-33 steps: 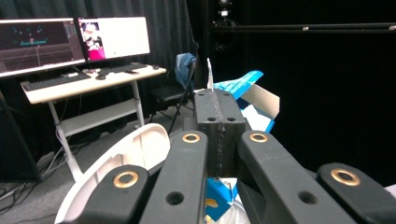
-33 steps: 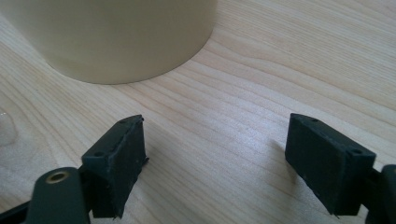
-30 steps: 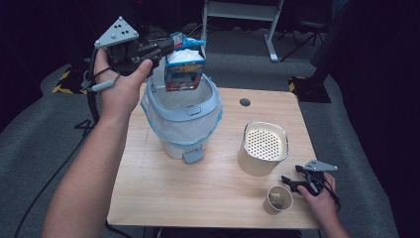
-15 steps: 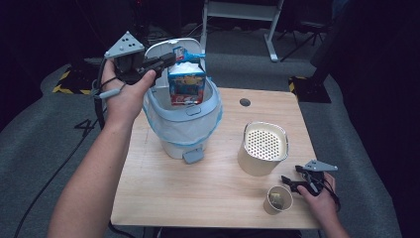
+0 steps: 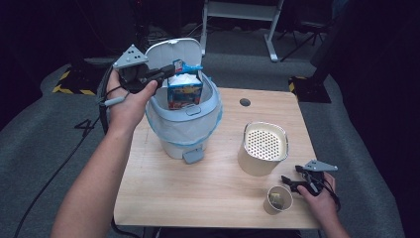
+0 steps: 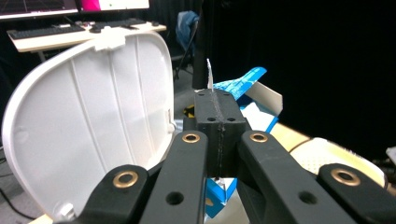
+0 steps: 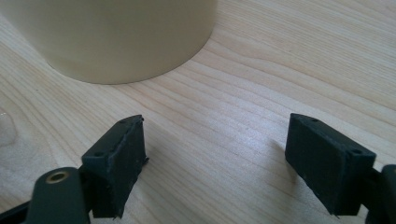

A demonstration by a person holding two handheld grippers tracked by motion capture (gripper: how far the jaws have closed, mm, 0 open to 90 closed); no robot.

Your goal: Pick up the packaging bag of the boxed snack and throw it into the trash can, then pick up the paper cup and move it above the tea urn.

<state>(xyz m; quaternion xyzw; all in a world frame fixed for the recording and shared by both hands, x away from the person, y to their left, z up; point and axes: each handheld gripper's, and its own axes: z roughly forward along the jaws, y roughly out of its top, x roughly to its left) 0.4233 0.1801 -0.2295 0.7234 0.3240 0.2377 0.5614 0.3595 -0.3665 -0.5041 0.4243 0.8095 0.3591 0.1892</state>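
High view, step in hand: the left gripper [image 5: 166, 74] holds a blue carton [image 5: 184, 89] by its opened top flap, over the mouth of the lined waste bin [image 5: 184, 126]; judged as the lowering stage of a disposal.
High view, carton position: bottom half inside the bin rim, top above it, just in front of the raised white lid [image 5: 171, 53].
High view, next move: judged to call for parting the jaws so that the carton drops into the blue liner, then lifting the hand clear of the lid.
High view, right side: the right gripper [image 5: 291, 184] rests on the wooden table [image 5: 208, 193], just beside a small paper cup [image 5: 279, 199] and near a cream perforated canister [image 5: 263, 148].
Left gripper view, grip: jaws pressed together on a thin white edge of the carton [image 6: 247, 95], which stands up between the pads.
Left gripper view, carton appearance: blue printed card, top torn open, flaps splayed, white inside; light and easily crushed, by judgement.
Left gripper view, lid: ribbed inner face of the lid [image 6: 88, 116] upright at the left.
Right gripper view, grip: jaws wide apart, nothing between them, above the bare table [image 7: 261, 70], with the canister [image 7: 116, 37] wall ahead.
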